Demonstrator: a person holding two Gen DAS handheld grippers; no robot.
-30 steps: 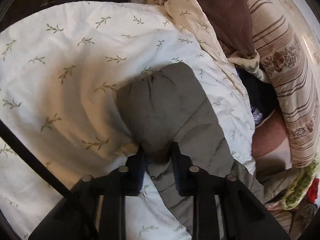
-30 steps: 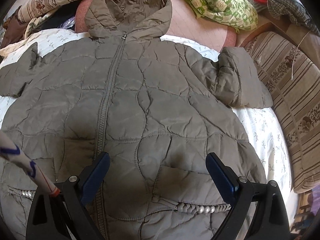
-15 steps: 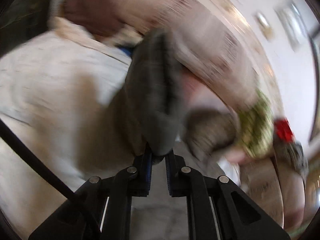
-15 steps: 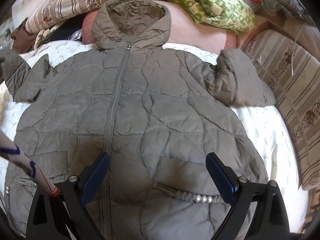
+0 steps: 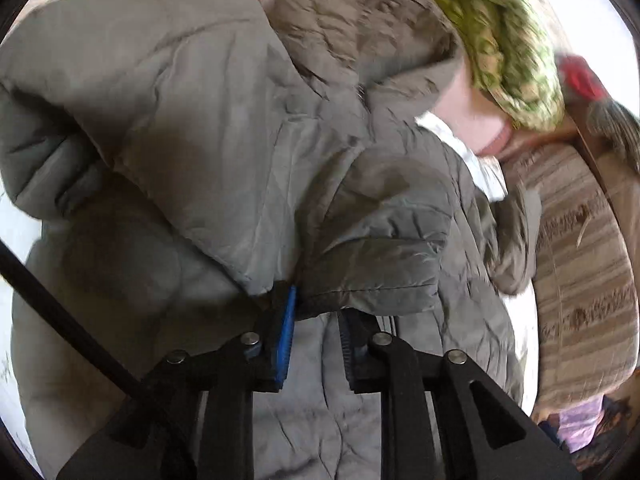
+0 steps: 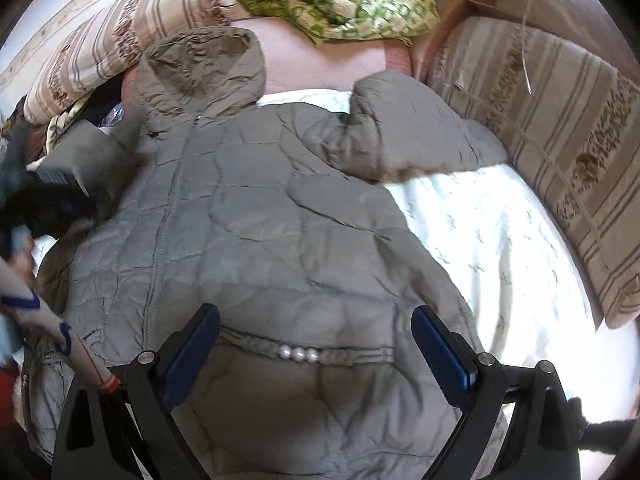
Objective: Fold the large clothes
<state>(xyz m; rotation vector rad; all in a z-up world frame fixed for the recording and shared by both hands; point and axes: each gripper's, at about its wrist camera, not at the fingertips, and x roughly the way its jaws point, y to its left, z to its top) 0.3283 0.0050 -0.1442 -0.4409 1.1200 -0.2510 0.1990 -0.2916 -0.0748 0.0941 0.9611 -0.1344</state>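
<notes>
The biggest risk sits at the left tongs (image 5: 314, 344): their jaws are just parting while the cuff of the jacket's sleeve (image 5: 372, 276) is between the pads, so the puffy sleeve may drop short of the chest, spring back, or slide off toward the bed's left edge instead of lying flat across the front. Padded, slippery fabric like this tends to unfold itself once let go, and the bunched fold by the shoulder would probably trap air and leave a lump under later folds. The right tongs (image 6: 316, 354) hang wide open above the lower front of the jacket (image 6: 280, 240) and grip nothing; if they close there they could snag the braided, pearl-trimmed pocket band (image 6: 300, 354) rather than a clean hem. The jacket is an olive-grey quilted coat, zipped up, lying face-up in the middle of the bed (image 6: 500, 248) on a white leaf-print cover, its hood (image 6: 204, 68) toward the head edge by the striped pillows (image 6: 560, 128). Its other sleeve (image 6: 404, 128) lies bent beside the body near the bed's right edge, not yet folded in.
</notes>
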